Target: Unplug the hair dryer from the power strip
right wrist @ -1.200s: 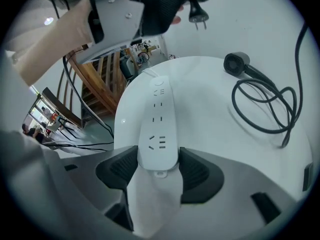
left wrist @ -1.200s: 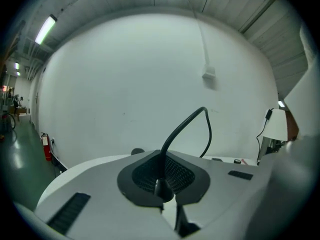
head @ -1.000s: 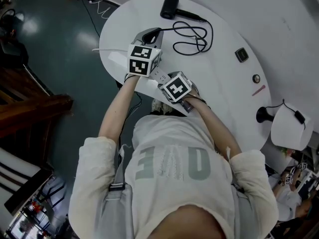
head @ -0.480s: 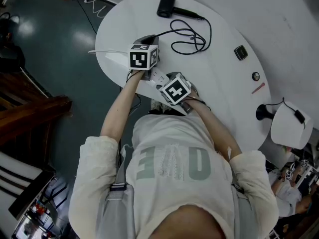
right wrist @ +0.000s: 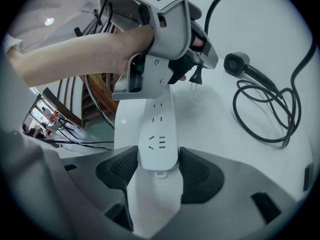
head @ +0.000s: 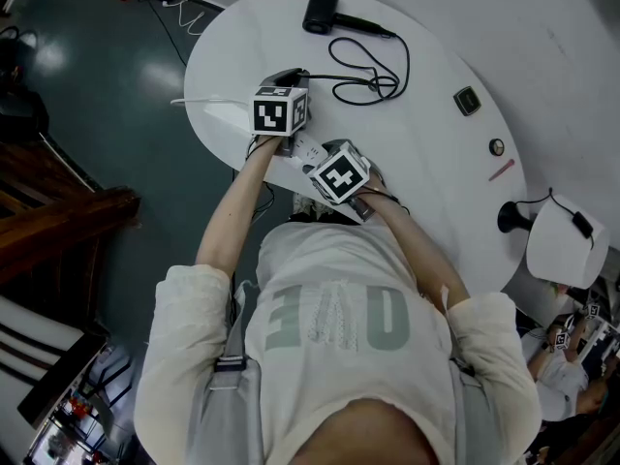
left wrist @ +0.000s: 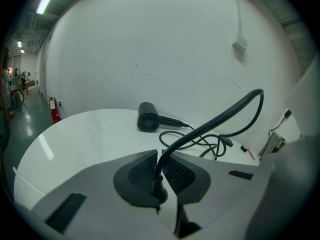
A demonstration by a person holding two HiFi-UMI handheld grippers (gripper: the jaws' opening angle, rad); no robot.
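White table (head: 436, 187), black hair dryer (head: 323, 12), cord (left wrist: 222, 114) looped

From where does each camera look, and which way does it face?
Head view: on the head, steeply down at the table; torso, forearms, left gripper, right gripper show.
Left gripper view: along its jaws, shut on the plug, toward the hair dryer.
Right gripper view: along jaws clamping the power strip; left forearm shows.
Shared: all show the hair dryer.
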